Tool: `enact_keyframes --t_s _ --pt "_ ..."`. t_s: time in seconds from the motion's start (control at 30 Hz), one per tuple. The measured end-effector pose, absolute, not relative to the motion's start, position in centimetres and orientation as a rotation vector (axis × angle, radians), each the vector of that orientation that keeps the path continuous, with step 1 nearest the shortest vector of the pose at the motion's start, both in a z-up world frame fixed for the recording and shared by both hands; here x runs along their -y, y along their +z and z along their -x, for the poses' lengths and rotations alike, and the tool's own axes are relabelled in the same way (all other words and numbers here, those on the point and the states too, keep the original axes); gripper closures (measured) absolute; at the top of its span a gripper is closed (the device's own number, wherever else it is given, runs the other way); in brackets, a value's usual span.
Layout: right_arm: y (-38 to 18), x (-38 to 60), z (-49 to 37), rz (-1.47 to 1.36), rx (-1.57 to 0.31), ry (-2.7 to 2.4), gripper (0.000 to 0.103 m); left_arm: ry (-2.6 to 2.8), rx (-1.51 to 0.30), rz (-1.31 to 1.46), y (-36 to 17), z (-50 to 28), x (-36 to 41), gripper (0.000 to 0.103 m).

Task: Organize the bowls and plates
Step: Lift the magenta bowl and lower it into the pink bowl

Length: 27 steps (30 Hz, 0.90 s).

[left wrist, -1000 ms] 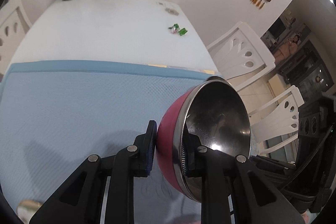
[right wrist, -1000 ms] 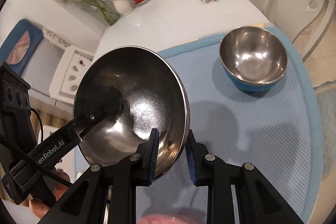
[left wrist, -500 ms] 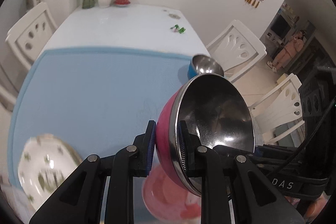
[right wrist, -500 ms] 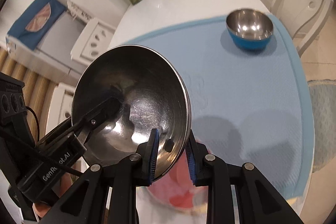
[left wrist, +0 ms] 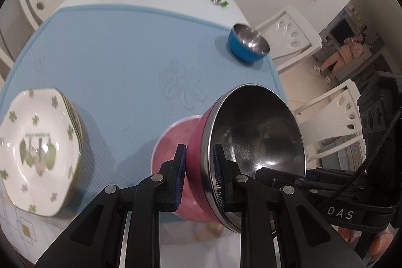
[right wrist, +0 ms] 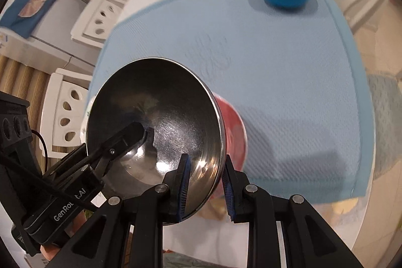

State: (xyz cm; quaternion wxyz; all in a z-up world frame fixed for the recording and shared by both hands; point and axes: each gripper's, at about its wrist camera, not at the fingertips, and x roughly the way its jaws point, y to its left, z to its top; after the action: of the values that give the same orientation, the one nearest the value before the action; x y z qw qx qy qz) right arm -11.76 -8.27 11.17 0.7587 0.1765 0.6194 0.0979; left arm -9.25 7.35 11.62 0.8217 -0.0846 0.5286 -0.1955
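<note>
Two tongs, left [left wrist: 198, 176] and right [right wrist: 204, 185], both clenching opposite rims of one pink bowl [left wrist: 253, 155], hanging tilted just above the pink plate [left wrist: 173, 142] beneath.

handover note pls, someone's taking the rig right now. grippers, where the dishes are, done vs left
Left gripper: shut on the rim of the pink bowl.
Right gripper: shut on the opposite rim of the same bowl, which is held tilted above the table.
Pink plate: on the blue mat, right under the bowl.
Blue bowl: upright at the mat's far right corner.
Floral plates: stacked at the mat's near left.
Done: floral plates look stacked.
Left: set the pink bowl down, probably with the blue bowl or on the pink plate.
</note>
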Motion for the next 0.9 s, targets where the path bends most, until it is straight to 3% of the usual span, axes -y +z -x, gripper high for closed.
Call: enact_keyframes --t_s 0.53,0.73,0.9 --pt "8.8 7.9 12.0 -0.375 -1.422 0.179 0.079 -0.383 -1.171 0.088 8.7 9.6 -5.9 0.085" --pt "8.5 7.9 11.8 -0.369 -1.440 0.196 0.080 -0.318 -1.183 -0.015 8.3 8.6 -5.4 0.079" --pt "8.7 8.9 11.8 -0.426 -1.434 0.221 0.080 -0.337 -1.227 0.088 7.9 8.0 -6.9 0.077"
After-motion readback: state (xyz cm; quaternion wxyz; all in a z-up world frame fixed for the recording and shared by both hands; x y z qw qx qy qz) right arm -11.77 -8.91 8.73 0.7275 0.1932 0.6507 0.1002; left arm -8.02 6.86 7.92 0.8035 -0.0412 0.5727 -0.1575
